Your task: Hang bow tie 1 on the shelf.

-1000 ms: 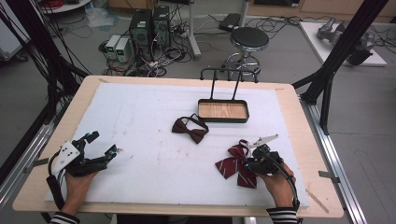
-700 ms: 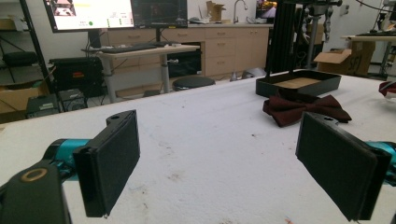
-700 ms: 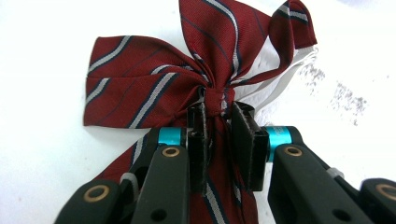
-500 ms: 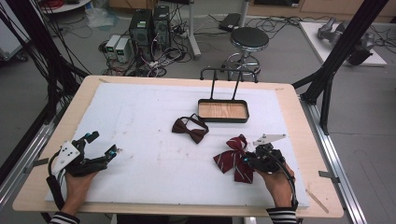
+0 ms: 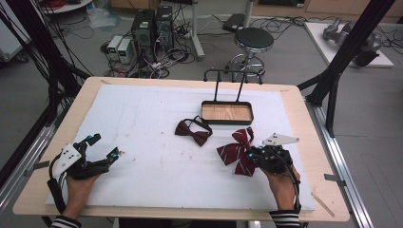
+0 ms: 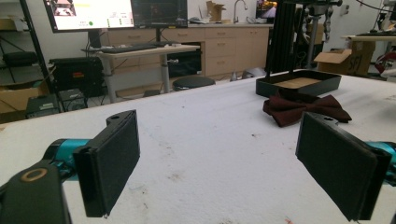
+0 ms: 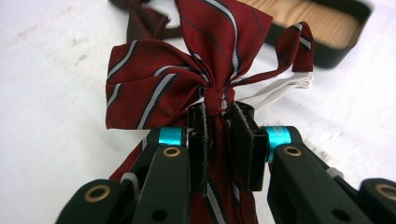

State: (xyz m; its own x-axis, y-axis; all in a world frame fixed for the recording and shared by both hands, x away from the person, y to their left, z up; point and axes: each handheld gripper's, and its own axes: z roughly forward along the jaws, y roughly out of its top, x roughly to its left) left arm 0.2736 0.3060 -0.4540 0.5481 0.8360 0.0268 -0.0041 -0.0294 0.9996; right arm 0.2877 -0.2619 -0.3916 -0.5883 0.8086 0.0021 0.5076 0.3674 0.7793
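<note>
Right tongs (image 7: 219,140) pinching the striped bow tie (image 5: 237,151) at its knot, just short of the tray (image 5: 227,113), not yet inside; left tongs (image 5: 97,154) spread and idle, far from the tray; plain bow tie (image 5: 192,131) untouched beside it.

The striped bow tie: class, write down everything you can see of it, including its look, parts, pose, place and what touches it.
The striped bow tie is dark red woven cloth with thin white and navy stripes. It has spread loops, a tight knot at the middle, tails below and a white elastic strap at one side. The right gripper is shut on it just below the knot. In the high view it sits near the black tray, to the right of the plain bow tie.
</note>
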